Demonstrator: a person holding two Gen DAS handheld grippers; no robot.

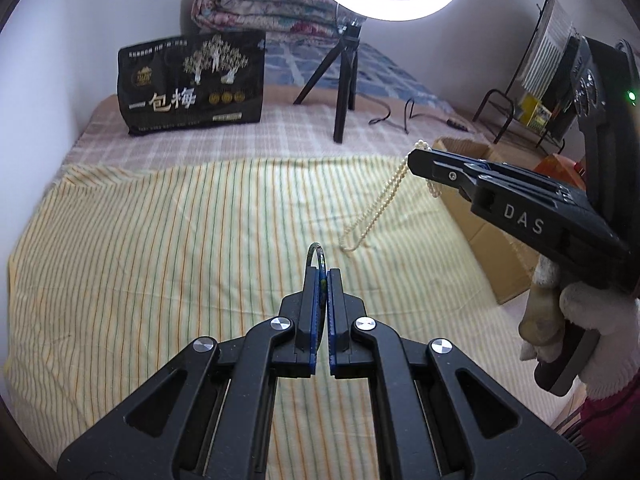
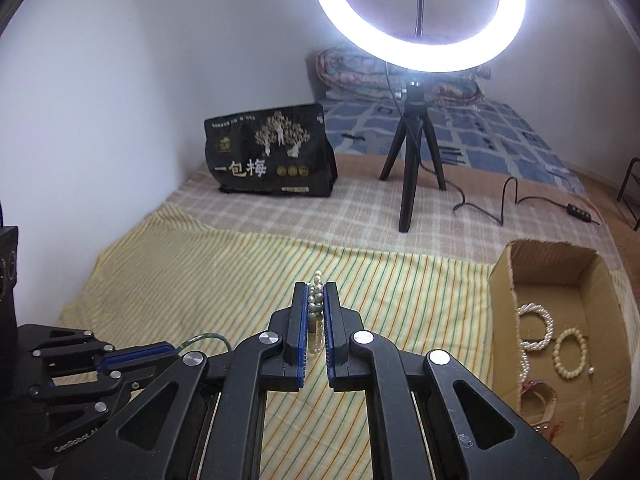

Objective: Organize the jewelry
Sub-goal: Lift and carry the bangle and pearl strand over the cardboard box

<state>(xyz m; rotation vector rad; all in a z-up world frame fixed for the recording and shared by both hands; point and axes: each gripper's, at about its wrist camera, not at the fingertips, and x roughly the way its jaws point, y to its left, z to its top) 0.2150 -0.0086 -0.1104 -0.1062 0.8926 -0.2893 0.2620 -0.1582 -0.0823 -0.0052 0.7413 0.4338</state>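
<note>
My left gripper [image 1: 321,276] is shut on a thin green bangle [image 1: 314,250] and holds it above the striped yellow cloth [image 1: 160,240]. My right gripper [image 2: 316,292] is shut on a pearl necklace [image 2: 316,298]. In the left wrist view the right gripper [image 1: 416,160] is at the right, and the necklace [image 1: 380,204] hangs from it down to the cloth. In the right wrist view the left gripper [image 2: 168,350] is at the lower left with the bangle [image 2: 208,338]. A cardboard box [image 2: 504,280] at the right holds several pearl bracelets [image 2: 570,354].
A ring light [image 2: 418,12] on a black tripod [image 2: 412,168] stands behind the cloth, with its cable [image 2: 512,196] trailing right. A black printed bag [image 2: 272,152] stands by the wall. A folded quilt [image 1: 264,8] lies at the back. A metal rack [image 1: 536,92] stands at the far right.
</note>
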